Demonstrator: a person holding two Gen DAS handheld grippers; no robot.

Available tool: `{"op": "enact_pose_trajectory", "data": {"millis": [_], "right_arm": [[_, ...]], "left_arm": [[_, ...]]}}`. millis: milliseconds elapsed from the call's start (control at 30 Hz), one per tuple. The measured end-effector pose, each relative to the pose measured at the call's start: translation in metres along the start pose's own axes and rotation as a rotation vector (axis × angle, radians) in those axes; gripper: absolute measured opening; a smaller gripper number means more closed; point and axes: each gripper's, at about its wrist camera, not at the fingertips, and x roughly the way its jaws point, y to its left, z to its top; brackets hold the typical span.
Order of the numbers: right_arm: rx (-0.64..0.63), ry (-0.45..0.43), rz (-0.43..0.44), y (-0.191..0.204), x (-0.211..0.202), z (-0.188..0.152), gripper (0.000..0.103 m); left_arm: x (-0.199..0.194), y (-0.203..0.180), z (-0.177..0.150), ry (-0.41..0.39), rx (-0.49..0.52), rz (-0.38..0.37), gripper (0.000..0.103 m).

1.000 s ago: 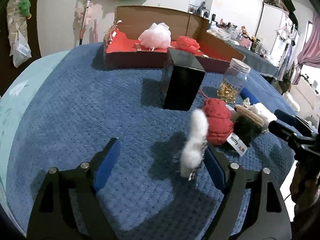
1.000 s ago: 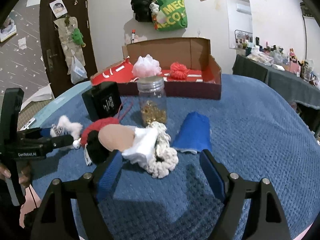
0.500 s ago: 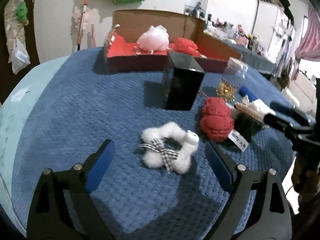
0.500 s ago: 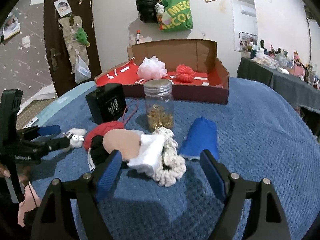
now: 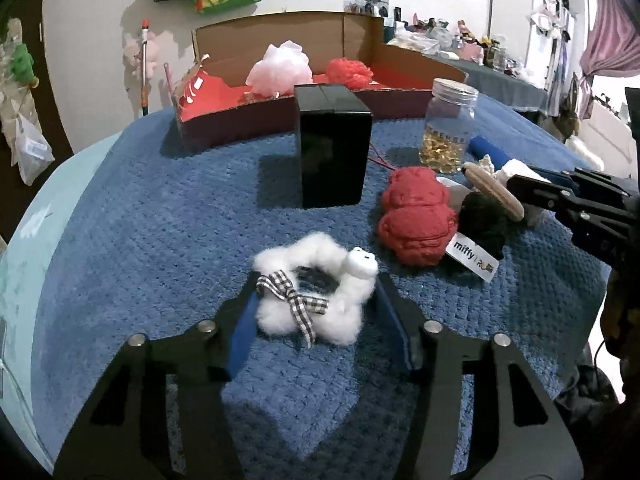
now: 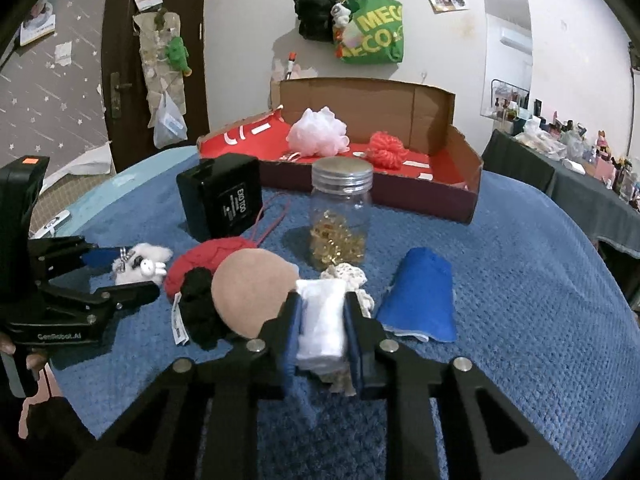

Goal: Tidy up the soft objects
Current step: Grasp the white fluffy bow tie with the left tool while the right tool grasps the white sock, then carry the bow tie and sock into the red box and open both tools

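A white fluffy scrunchie (image 5: 320, 312) with a plaid bow and a tiny bunny head lies flat on the blue blanket (image 5: 140, 240). My left gripper (image 5: 316, 288) is closing on it, and both blue pads touch its fluffy sides. My right gripper (image 6: 322, 304) is also closing, its pads pressed on a white folded cloth (image 6: 320, 332) that rests on a cream crochet piece (image 6: 348, 274). Beside it lie a tan round pad (image 6: 252, 292), a red knitted piece (image 6: 208, 254), a black plush (image 6: 200, 308) with a tag, and a blue cloth (image 6: 420, 300).
At the back a cardboard box (image 6: 460, 200) with a red lining holds a pink loofah (image 6: 318, 132) and a red loofah (image 6: 386, 148). A black box (image 6: 220, 196) and a glass jar (image 6: 340, 216) of gold bits stand mid-blanket. A hand (image 6: 8, 350) holds the left gripper.
The scrunchie went from hanging upright at my left gripper's right pad to lying flat. The left jaws widened, then narrowed around it. The right jaws closed on the white cloth.
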Motion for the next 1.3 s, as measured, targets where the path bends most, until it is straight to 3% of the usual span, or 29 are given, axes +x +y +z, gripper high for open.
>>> {"op": "enact_pose_trajectory", "data": {"millis": [500,933,1133,1300], "right_arm": [[0.059,-0.006,0.006,-0.016,-0.012,0.001,0.020],[0.029,0.100,-0.087,-0.061,0.008,0.027,0.020],[-0.026,0.176,-0.052,-0.081,0.035,0.047,0.020],[-0.013,0.215,0.040,-0.093,0.052,0.069,0.020]], "left_arm": [[-0.012,0.012,0.005,-0.006,-0.053,-0.017,0.050],[0.008,0.054,0.042,0.104,-0.027,0.025,0.050],[0.031,0.070,0.073,0.150,0.023,-0.035,0.050],[0.040,0.082,0.099,0.143,0.033,-0.087,0.050]]}}
